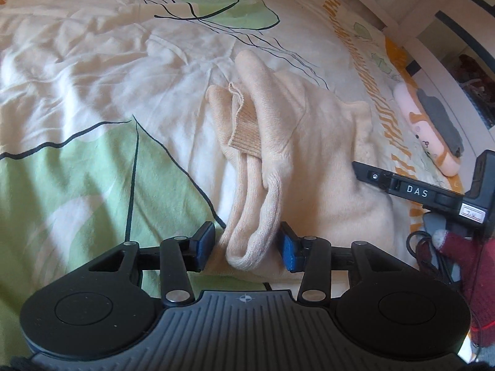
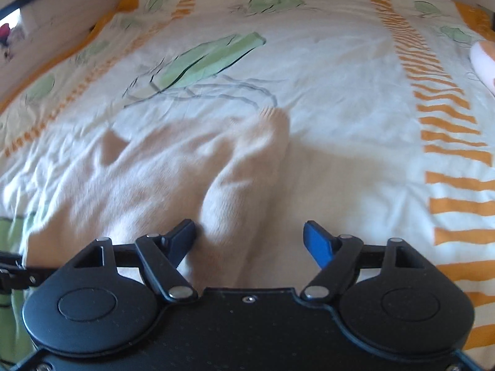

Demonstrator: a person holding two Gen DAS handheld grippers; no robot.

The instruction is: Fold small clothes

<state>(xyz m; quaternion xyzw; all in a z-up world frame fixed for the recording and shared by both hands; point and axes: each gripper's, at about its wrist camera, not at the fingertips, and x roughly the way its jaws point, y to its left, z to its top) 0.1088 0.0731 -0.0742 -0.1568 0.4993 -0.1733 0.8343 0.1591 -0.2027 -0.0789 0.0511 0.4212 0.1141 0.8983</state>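
Mid-fold on a bed's leaf-print cover (image 1: 92, 170), lower left to upper right. Left tool (image 1: 247, 244) at bottom centre, blue pads straddling a folded-over band of a cream knit garment (image 1: 309, 154), seemingly just clear of it; grip or release hard to tell. Ribbed cuff (image 1: 244, 136) turned inward, so one fold apparently made. Right tool (image 2: 249, 241) spread wide, empty, over a raised ridge of the same knit; flattening and further folds likely left.

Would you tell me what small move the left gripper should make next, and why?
Probably lift clear. The left gripper straddles the cream garment's sleeve end with gaps at both pads, and the right gripper already stands open, so that fold looks laid.
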